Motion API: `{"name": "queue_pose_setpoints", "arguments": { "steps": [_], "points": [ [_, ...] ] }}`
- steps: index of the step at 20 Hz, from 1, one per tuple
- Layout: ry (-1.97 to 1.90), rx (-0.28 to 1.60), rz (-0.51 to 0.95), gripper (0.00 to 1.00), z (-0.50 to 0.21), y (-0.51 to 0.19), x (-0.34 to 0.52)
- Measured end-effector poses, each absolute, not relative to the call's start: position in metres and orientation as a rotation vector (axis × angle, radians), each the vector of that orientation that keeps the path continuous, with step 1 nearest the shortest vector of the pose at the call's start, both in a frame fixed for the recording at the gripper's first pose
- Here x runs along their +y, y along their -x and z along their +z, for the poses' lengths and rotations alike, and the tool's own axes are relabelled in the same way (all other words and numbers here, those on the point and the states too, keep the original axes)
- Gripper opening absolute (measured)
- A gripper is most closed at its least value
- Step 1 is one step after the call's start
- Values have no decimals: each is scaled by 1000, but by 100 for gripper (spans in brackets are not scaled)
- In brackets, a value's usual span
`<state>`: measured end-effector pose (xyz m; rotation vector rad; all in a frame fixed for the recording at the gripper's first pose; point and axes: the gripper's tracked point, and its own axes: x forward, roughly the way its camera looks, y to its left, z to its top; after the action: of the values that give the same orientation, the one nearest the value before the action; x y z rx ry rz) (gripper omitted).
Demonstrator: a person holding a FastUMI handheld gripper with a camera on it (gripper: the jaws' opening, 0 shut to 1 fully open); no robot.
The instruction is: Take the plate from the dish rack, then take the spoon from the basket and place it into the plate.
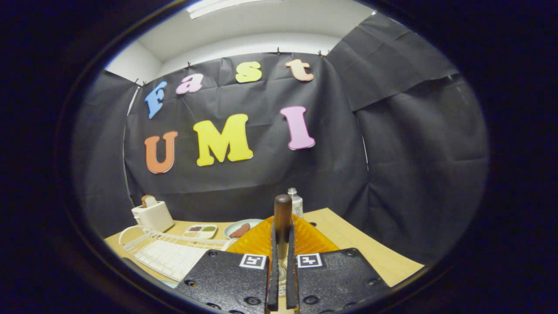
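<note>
I have the gripper (282, 266) closed narrow on the spoon (282, 218); both fingers (273, 270) press its pale shaft, and its dark wooden end stands up at twelve o'clock just past the tips. The orange plate (261, 240) lies directly under and ahead of the fingers, on the table (366, 248), with the spoon over it; I cannot tell whether the spoon touches the plate. At ten o'clock from the fingers sits the white rack (170, 253), just beside the plate. Beyond the rack, at eleven o'clock, I see a toaster (152, 216) with a slice in it, a small tray (200, 231) and a pale dish (242, 228) holding something reddish. A bottle (296, 201) stands at one o'clock behind the spoon.
</note>
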<state>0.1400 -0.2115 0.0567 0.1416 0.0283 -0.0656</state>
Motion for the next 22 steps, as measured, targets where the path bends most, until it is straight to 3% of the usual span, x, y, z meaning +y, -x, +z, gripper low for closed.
{"name": "queue_pose_setpoints", "arguments": {
  "steps": [8,22],
  "points": [
    [-180,-9,50,12,67,-68,-125],
    [-435,257,202,12,-78,-38,-17]
  ]
}}
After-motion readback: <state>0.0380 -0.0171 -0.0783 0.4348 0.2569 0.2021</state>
